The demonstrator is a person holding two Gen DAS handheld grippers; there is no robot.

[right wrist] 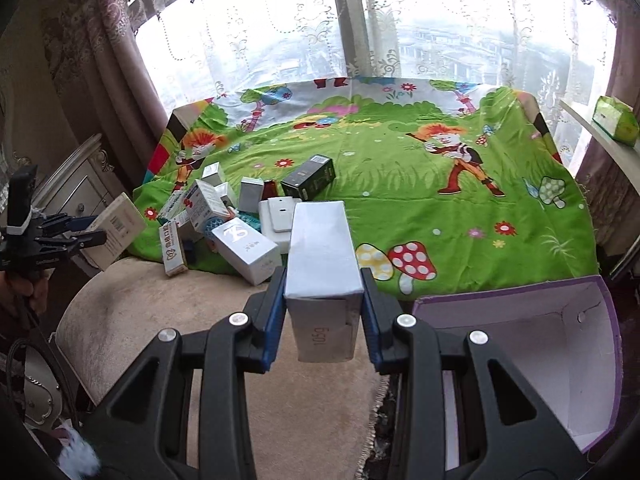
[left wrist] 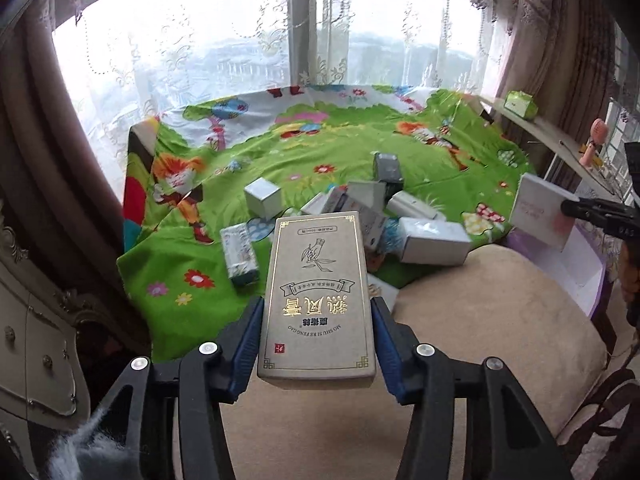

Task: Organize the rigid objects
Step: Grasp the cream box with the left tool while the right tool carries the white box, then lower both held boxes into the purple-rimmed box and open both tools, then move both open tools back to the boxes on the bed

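Left gripper [left wrist: 316, 344] clamped on a tan box with gold lettering [left wrist: 318, 296], centre-bottom of the left wrist view, held above the beige cushion [left wrist: 480, 320]. Right gripper [right wrist: 323, 320] clamped on a silver-grey box [right wrist: 322, 256], lower centre of its view. Pile of small boxes [right wrist: 224, 224] sits on the green cartoon cloth [right wrist: 400, 176], left of centre. Open purple-edged carton [right wrist: 552, 344] at lower right.

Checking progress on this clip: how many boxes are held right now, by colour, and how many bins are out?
Tan box, left claw: 1
Silver box, right claw: 1
Purple-edged bin: 1
Total: 3
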